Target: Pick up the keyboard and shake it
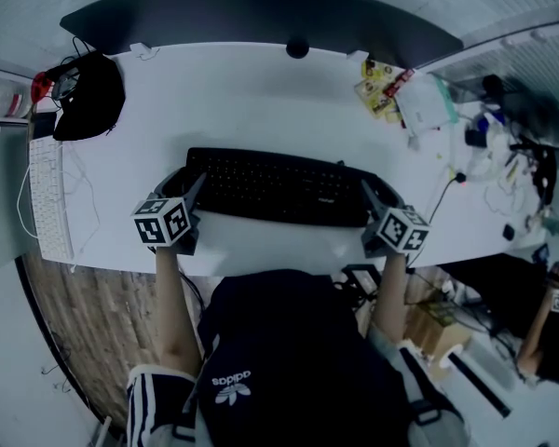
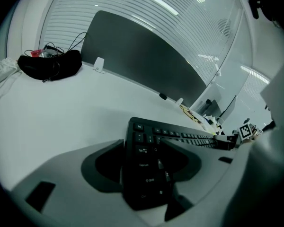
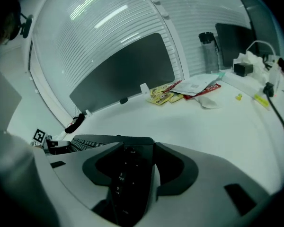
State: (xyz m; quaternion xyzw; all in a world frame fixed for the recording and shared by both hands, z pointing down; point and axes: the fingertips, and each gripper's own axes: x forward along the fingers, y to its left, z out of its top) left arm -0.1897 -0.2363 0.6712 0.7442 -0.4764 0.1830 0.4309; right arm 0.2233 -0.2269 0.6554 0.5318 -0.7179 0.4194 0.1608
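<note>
Keyboard (image 1: 279,186) spans left hand-held gripper (image 1: 188,182) to right hand-held gripper (image 1: 377,190), ends inside wide jaws.

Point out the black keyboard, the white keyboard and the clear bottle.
black keyboard (image 1: 279,186), head view, middle of its key field.
white keyboard (image 1: 49,198), head view, middle of its keys.
clear bottle (image 3: 209,56), right gripper view, its body below the cap.

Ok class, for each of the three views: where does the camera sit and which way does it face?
Head view: on the head, facing down at the keyboard; forearms, left gripper, right gripper show.
Left gripper view: on the left gripper, facing along the keyboard; its jaws show.
Right gripper view: on the right gripper, likewise.
Shared: the keyboard.
</note>
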